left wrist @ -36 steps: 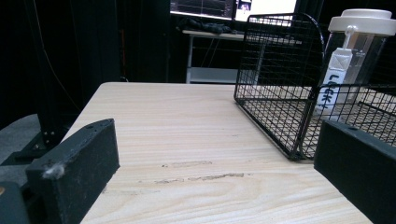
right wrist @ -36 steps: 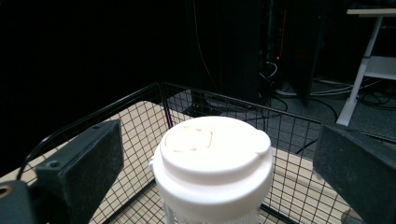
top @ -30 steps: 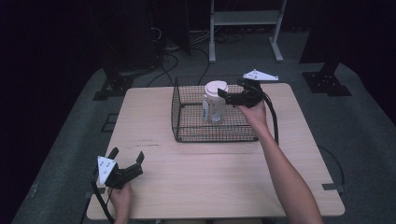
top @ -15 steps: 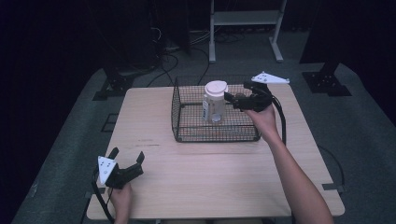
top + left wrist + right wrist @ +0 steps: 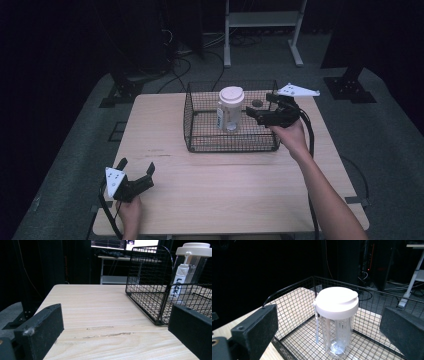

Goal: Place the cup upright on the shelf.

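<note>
Clear jar [image 5: 230,109] standing upright inside wire basket [image 5: 200,135]; right tongs [image 5: 264,113], jaws apart, hovering beside it (release step, seemingly); left tongs [image 5: 135,176] resting apart, nearer tabletop [image 5: 225,185] edge.

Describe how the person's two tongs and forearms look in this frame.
Both tongs are black, each with two blocky black jaws. The left tongs carry a white three-cornered plate with small dark dots; the right tongs carry a similar pale plate on top. A black cable trails from each. The jaws look matte, with a screw hole near the base. Both forearms are bare, no sleeves visible.
</note>
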A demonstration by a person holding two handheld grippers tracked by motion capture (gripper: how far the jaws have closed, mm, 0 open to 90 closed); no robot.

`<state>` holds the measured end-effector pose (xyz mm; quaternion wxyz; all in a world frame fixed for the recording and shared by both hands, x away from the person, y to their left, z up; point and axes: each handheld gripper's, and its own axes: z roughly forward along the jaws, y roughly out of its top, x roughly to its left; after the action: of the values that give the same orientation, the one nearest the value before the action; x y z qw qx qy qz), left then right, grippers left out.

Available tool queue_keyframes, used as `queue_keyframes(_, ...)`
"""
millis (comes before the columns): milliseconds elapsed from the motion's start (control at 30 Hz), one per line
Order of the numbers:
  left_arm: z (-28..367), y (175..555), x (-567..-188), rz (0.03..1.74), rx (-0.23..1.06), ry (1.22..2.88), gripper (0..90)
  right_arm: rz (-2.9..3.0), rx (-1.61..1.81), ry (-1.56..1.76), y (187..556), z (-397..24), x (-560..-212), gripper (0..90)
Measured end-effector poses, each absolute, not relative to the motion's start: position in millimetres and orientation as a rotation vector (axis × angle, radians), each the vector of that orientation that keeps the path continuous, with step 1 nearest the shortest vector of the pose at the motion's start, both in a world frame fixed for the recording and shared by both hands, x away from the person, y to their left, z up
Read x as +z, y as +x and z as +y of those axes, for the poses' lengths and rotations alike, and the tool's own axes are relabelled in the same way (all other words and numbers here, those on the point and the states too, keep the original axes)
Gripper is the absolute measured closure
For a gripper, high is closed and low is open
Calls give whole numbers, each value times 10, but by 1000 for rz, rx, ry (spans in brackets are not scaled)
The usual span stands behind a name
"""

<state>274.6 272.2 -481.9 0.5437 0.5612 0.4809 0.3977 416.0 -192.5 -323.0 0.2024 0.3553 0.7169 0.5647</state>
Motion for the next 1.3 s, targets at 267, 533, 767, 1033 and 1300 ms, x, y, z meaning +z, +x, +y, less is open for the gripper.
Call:
queue_keyframes(267,2721,2748,-4818,1142,946,1334,0,2027,1554,985,4059,-1980,-3263,12)
queue_keyframes(533,2715,2748,-4818,1139,949,1336,0,2026,1548,990,3938,-2097,-3335,12)
queue_keyframes(767,2713,2749,-4818,1140,951,1337,0,2028,1547,989,3861,-2171,-3345,12)
queue_keyframes(1033,2713,2749,-4818,1140,951,1337,0,2032,1546,980,3764,-2230,-3363,11)
queue_keyframes(1300,2713,2749,-4818,1141,950,1337,0,2038,1550,977,3667,-2297,-3411,12)
